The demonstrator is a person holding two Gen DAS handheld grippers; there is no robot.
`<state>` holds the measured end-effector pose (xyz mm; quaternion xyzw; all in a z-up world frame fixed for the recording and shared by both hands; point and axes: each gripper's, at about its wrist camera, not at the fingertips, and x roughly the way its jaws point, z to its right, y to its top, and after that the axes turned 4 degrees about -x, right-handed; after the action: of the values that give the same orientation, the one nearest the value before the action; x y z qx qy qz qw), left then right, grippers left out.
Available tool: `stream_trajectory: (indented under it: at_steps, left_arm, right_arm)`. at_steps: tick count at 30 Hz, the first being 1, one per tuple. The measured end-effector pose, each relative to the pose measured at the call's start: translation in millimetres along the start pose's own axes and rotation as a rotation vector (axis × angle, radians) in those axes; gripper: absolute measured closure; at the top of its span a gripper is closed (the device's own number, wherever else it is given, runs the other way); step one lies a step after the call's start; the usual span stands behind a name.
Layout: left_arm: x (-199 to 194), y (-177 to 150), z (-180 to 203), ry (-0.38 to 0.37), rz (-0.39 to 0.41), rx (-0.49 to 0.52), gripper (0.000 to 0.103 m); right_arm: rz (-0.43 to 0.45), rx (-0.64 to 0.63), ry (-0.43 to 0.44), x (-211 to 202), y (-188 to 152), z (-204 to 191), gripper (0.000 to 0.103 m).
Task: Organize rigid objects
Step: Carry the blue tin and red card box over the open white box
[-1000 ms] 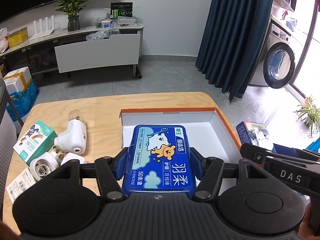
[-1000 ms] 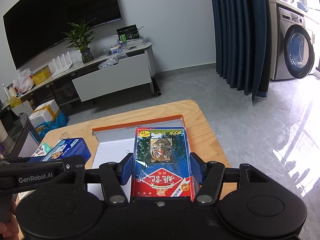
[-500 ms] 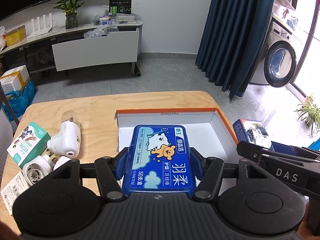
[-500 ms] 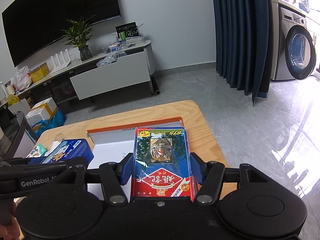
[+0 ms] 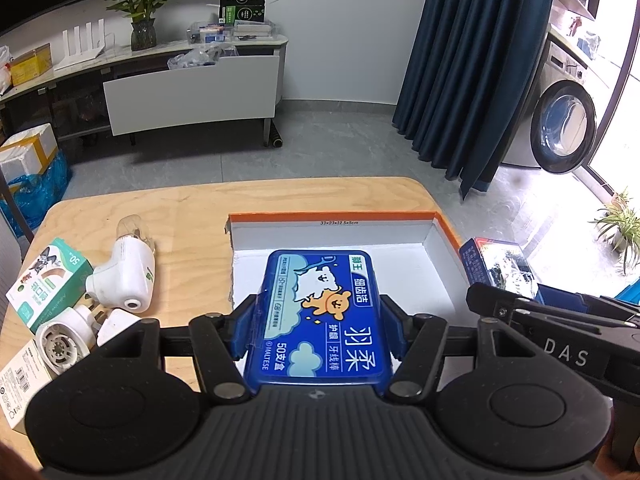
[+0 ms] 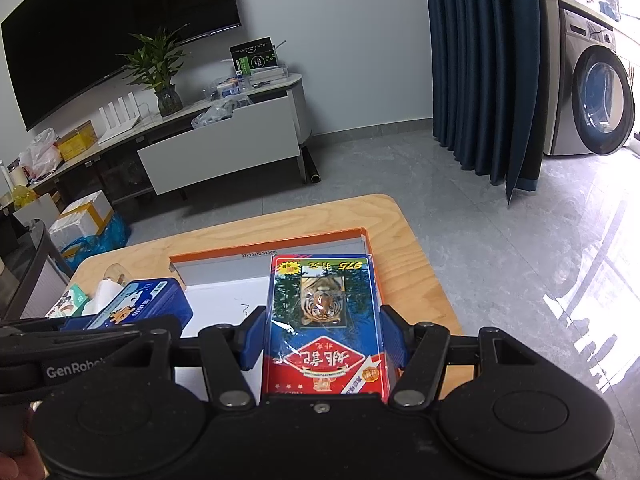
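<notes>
My left gripper [image 5: 320, 328] is shut on a blue floss-pick box [image 5: 320, 312] with a cartoon bear, held over the left half of the open white box with an orange rim [image 5: 400, 236]. My right gripper [image 6: 322, 338] is shut on a red and blue tiger card box [image 6: 322, 316], held over the right side of the same orange-rimmed box [image 6: 256, 256]. The blue floss box also shows in the right wrist view [image 6: 140, 304], and the tiger box in the left wrist view [image 5: 496, 266].
On the wooden table [image 5: 192, 208], left of the box, lie a white plug-in device with a clear bulb [image 5: 128, 272], a green and white carton [image 5: 48, 280], a round white adapter [image 5: 64, 344] and a white packet [image 5: 20, 380]. Beyond the table are a TV console, a curtain and a washing machine.
Both grippers have shifted left and slightly forward over the open box, each still holding its box. The objects on the table have not moved.
</notes>
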<state>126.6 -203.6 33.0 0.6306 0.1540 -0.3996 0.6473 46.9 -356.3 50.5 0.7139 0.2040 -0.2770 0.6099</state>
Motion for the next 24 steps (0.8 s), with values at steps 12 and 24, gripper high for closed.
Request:
stream_trajectory:
  at_steps: [12, 24]
  left_arm:
    - [5, 0, -1, -0.001, -0.010, -0.006, 0.040]
    - [13, 1, -2, -0.004, -0.015, -0.017, 0.040]
  right_arm:
    - [-0.020, -0.004, -0.003, 12, 0, 0, 0.032]
    - [-0.027, -0.011, -0.007, 19, 0, -2, 0.032]
